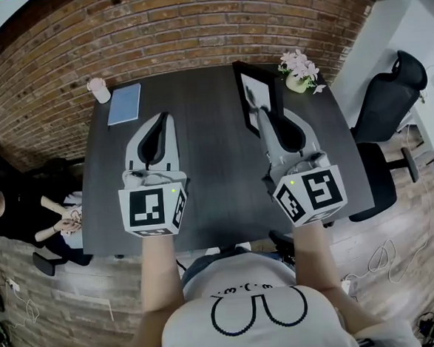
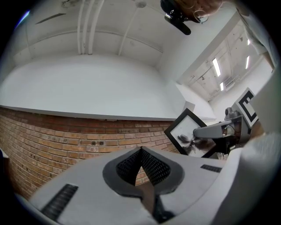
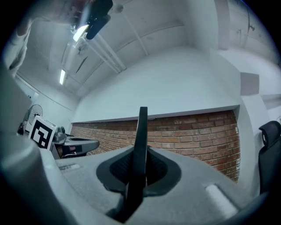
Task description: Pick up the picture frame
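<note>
Clamping one edge of the picture frame (image 1: 257, 96), the right gripper (image 1: 261, 114) has its jaws closed on the thin black moulding. In the right gripper view the picture frame (image 3: 141, 132) shows edge-on as a dark strip rising between the pads. The left gripper (image 1: 163, 117) has its jaws pressed together on nothing, pointing at the brick wall (image 2: 66, 140) left of centre.

In the head view the frame stands upright in the upper right of centre, above the dark table (image 1: 204, 199). A pot of pale flowers (image 1: 299, 70) sits just beside it to the right. Whether its lower edge is clear of the tabletop cannot be told. The pick-up looks all but done.

A grip on one edge lets a flat frame swing, so the wrist should hold level and any lift should be slow and straight up. It should also lean away from the flowers. The empty left gripper could steady the far edge if the frame sags.

No brand or words can be read. The cubes carry only black-and-white square markers, the frame holds a dark sketch, and the person's shirt shows an outlined drawing.
</note>
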A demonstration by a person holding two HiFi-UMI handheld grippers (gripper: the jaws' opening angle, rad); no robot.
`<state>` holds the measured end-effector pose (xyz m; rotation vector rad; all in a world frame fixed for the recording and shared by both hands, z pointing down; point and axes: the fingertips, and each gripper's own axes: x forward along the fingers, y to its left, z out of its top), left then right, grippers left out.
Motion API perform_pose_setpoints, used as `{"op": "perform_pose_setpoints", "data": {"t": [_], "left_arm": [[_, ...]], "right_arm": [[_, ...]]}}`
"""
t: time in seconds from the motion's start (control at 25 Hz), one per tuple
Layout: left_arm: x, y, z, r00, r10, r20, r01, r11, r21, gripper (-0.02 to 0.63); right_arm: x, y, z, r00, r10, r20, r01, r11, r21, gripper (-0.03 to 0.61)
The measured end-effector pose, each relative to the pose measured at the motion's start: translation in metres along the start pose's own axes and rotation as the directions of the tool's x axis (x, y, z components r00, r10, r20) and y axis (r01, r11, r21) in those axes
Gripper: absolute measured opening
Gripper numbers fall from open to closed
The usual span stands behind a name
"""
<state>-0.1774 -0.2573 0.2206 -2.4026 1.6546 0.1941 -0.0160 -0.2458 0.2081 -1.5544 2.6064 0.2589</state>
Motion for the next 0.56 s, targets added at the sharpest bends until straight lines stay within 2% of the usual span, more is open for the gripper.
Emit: {"op": "perform_pose_setpoints", "data": {"t": [0.28, 0.56], "left_arm": [[-0.003, 0.004, -0.001, 1.0, -0.001, -0.003, 0.001, 1.0, -0.004, -0.002], [-0.011, 0.009, -0.006, 1.0, -0.003, 0.002, 0.004, 0.998, -0.06, -0.002]], "right_arm": [[0.002, 0.005, -0.002, 1.0, 0.002, -0.007, -0.002, 1.0, 0.001, 0.029], [0.002, 0.011, -0.007, 1.0, 0.005, -0.02, -0.006, 1.0, -0.009, 0.029]]}}
